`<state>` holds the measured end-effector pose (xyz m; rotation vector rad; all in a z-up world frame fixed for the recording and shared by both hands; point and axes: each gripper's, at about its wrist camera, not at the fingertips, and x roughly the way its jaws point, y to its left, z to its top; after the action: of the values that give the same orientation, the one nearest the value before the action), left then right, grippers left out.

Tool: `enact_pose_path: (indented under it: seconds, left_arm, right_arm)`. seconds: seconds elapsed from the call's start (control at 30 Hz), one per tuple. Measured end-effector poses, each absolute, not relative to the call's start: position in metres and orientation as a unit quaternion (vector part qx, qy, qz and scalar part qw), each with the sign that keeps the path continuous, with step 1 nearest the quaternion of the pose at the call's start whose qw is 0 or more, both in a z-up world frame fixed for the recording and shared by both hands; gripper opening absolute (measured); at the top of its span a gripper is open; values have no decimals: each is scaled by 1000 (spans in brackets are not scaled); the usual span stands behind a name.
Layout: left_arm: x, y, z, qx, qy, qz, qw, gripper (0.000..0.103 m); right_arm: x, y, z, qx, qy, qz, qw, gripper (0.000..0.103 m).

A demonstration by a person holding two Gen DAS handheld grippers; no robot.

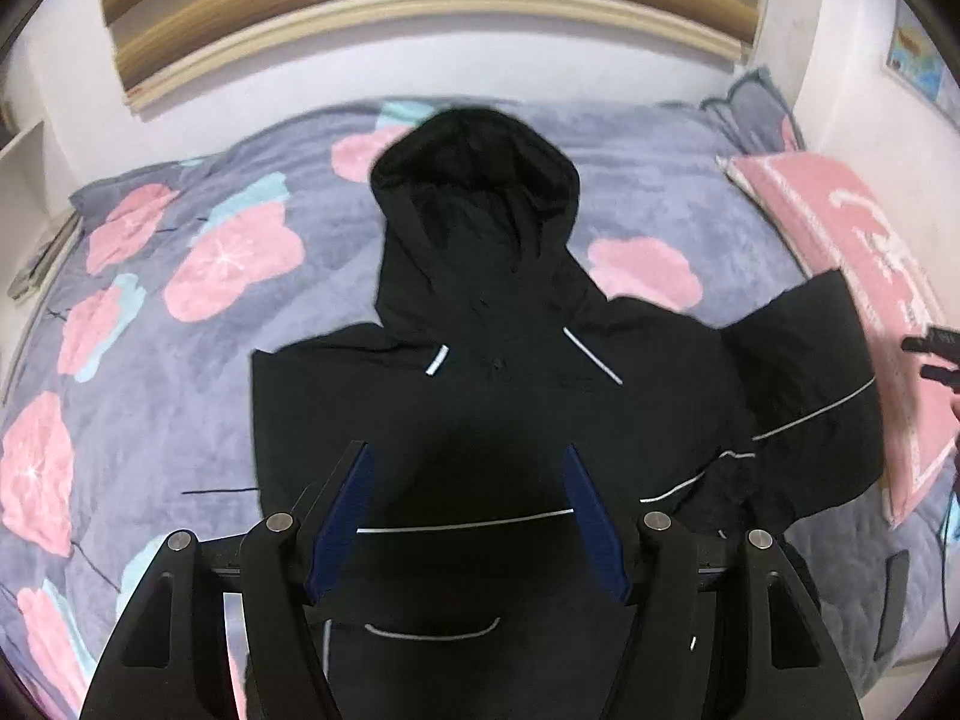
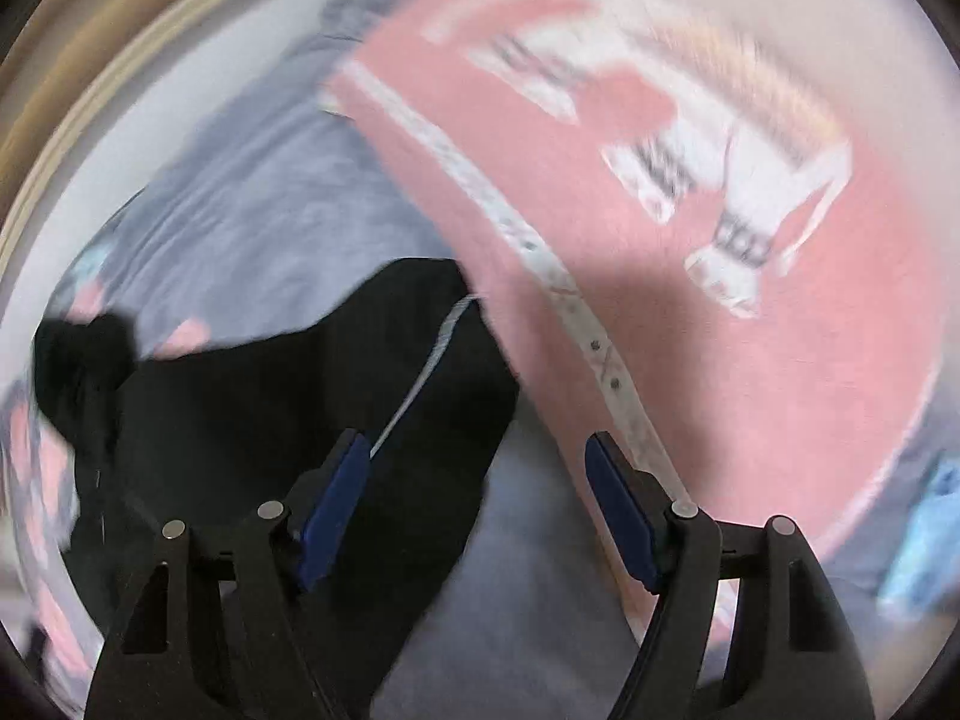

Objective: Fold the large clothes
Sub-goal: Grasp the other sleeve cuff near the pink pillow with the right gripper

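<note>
Across the bed's grey fleece blanket with pink flowers lies a black hooded jacket with thin white piping, hood toward 12 o'clock. At 3 o'clock sits a pink printed pillow. Left gripper and right gripper hover, jaws apart, holding nothing.

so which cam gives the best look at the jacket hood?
Left wrist. The black hooded jacket lies spread on the floral blanket, and its hood is whole and near centre. The right wrist view is motion-blurred and shows mainly one sleeve beside the pink pillow; the hood is only a dark smear at far left.
</note>
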<state>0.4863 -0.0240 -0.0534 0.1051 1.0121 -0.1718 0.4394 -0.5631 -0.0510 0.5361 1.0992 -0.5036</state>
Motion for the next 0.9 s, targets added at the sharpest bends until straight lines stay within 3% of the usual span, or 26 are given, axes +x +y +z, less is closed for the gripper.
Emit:
enact_pose_path:
  seconds: [0.2,0.33,0.4,0.5,0.67,0.7,0.73,0.77,0.8,0.83,0.9]
  left_arm:
    - [513,-53,-82,79,515,-78,850,66]
    - [528,-69,-95,98,525,-80,842,66]
    - [535,-76,-98,103,528,-83,839,66]
    - [543,-83,-102,105,530,-86,837,66]
    - [546,-87,-107,96,538,-90,833,66]
    - [545,-87,-107,97,537,-92,833,66]
    - [543,-88,-106,98,536,-94,833,66]
    - [541,-88,-106,101,535,-96,833,66]
    - [538,-87,-105,105,534,-98,833,66]
    - [536,-87,-105,107,534,-99,833,66]
    - [531,-85,-105,110,534,-100,832,66]
  right_arm:
    - [482,-591,-134,381,511,-216,739,77]
    - [496,-588,-165,382,514,-252,725,78]
    - [504,-583,-174,373,514,-270,723,85]
    - [520,-579,-184,358,528,-283,716,103]
    - [540,-568,-201,310,561,-307,704,103]
    - [538,-566,-197,311,557,-303,708,95]
    - [535,-563,-191,315,548,-290,719,67]
    - [533,-557,-183,320,538,-270,732,52]
    - [532,-552,-176,318,535,-258,739,26]
    - [530,-545,-167,310,532,-249,748,18]
    - [521,-530,-139,294,512,-222,776,14]
